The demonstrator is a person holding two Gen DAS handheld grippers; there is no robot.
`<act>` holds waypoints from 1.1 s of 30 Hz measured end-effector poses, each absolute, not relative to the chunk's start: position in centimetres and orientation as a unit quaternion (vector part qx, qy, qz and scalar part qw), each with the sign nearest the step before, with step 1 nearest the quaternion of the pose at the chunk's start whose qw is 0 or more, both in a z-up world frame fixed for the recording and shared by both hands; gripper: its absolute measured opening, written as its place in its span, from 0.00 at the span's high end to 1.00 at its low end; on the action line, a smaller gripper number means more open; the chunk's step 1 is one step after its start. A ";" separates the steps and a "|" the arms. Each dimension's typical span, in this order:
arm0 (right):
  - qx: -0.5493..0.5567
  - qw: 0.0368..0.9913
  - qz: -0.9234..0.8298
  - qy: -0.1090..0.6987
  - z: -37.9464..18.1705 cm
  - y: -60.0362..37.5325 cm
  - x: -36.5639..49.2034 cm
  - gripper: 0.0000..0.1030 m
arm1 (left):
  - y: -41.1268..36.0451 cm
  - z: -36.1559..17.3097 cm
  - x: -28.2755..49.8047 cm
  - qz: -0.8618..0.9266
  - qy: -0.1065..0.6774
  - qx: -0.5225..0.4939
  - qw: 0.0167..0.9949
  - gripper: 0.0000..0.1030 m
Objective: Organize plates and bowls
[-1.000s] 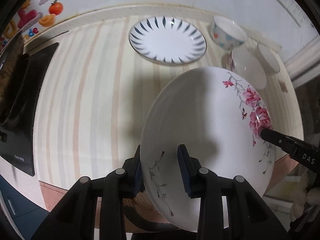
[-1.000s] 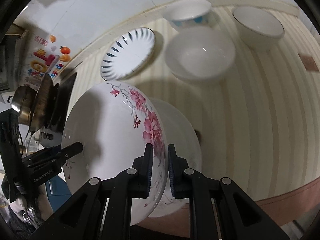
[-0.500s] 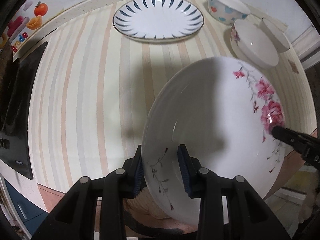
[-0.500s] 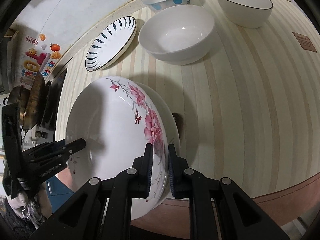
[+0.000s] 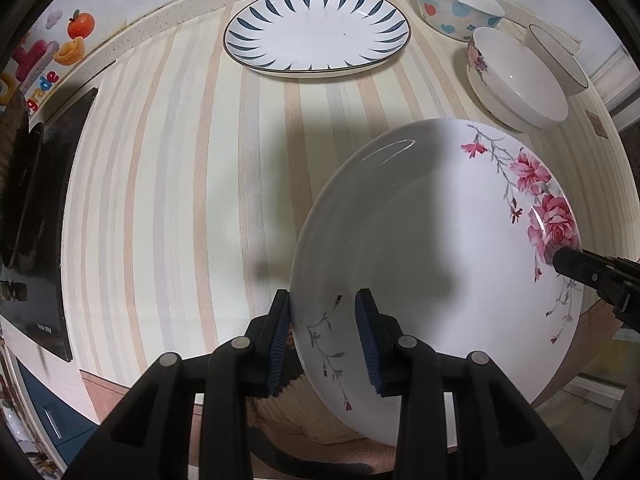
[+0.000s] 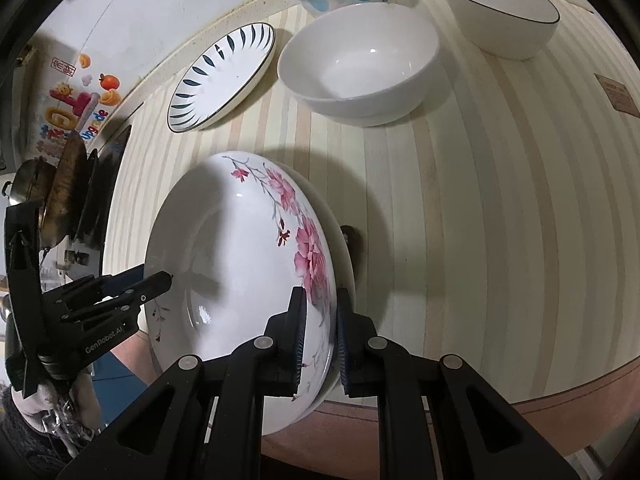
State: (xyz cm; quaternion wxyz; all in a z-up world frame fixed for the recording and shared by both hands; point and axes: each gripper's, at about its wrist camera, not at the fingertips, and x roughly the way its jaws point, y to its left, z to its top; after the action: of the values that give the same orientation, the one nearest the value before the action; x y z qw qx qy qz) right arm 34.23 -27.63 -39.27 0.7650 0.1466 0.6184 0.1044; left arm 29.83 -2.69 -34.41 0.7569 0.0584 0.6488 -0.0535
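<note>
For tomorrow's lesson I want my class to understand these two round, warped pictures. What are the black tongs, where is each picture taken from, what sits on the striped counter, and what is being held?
No robot here: a person holds one pair of tongs in each hand, and a wide-angle camera on each looks along its two fingers, which bends the picture.

The left wrist view shows the left tongs at the bottom; the right wrist view shows the right tongs. Each pair also shows at the edge of the other's picture.

Both pairs are shut on opposite rims of the same flowered plate, held tilted above the striped counter.

On the counter, towards the wall, lie a blue-leaf plate and three bowls: a heart-patterned bowl, a white bowl with a flower and a dark-rimmed bowl. A black cooktop sits at the left.
</note>
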 end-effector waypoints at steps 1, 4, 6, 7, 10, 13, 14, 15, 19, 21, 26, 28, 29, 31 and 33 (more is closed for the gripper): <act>0.146 0.765 0.105 0.619 -39.3 -27.6 34.2 0.85 | -2.7 -34.4 29.9 -0.053 0.649 0.059 0.757 0.70; 0.138 0.765 0.105 0.620 -39.2 -27.3 34.3 0.85 | -2.6 -34.4 29.9 -0.051 0.649 0.058 0.756 0.70; 0.138 0.762 0.103 0.624 -39.2 -27.3 34.4 0.85 | -2.6 -34.4 30.0 -0.050 0.650 0.057 0.756 0.70; 0.138 0.760 0.103 0.626 -39.3 -27.3 34.5 0.85 | -2.6 -34.4 30.0 -0.049 0.650 0.057 0.756 0.70; 0.141 0.756 0.100 0.631 -39.4 -27.3 34.5 0.85 | -2.5 -34.4 30.2 -0.049 0.651 0.058 0.755 0.70; 0.146 0.753 0.095 0.635 -39.5 -27.3 34.6 0.85 | -2.5 -34.4 30.2 -0.048 0.651 0.059 0.756 0.71; 0.147 0.752 0.092 0.636 -39.5 -27.2 34.6 0.85 | -2.5 -34.5 30.3 -0.047 0.651 0.058 0.756 0.71; 0.147 0.752 0.090 0.637 -39.5 -27.2 34.6 0.85 | -2.5 -34.5 30.3 -0.047 0.651 0.057 0.756 0.71; 0.151 0.747 0.080 0.643 -39.5 -27.1 34.6 0.85 | -2.4 -34.6 30.4 -0.045 0.652 0.050 0.755 0.71; 0.155 0.744 0.078 0.645 -39.5 -27.2 34.6 0.85 | -2.2 -34.6 30.4 -0.045 0.652 0.050 0.755 0.71; 0.165 0.740 0.067 0.649 -39.1 -28.0 34.8 0.82 | -2.3 -34.7 30.4 -0.042 0.653 0.049 0.755 0.71; 0.169 0.742 0.066 0.645 -38.6 -28.5 34.8 0.82 | -2.2 -34.8 30.4 -0.042 0.654 0.046 0.754 0.71; 0.175 0.741 0.069 0.645 -38.4 -28.7 34.8 0.82 | -2.1 -34.8 30.4 -0.042 0.654 0.043 0.754 0.71; 0.172 0.742 0.067 0.645 -38.0 -28.9 34.9 0.82 | -1.9 -34.7 30.5 -0.043 0.659 0.037 0.750 0.71; 0.177 0.744 0.072 0.641 -37.3 -29.2 35.1 0.82 | -1.4 -34.1 30.5 -0.041 0.659 0.025 0.751 0.70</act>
State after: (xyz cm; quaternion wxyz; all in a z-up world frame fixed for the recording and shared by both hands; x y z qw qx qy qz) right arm 35.12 -29.22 -37.29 0.7436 0.1769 0.6408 0.0719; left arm 30.51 -1.36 -34.13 0.7506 0.0248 0.6590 -0.0409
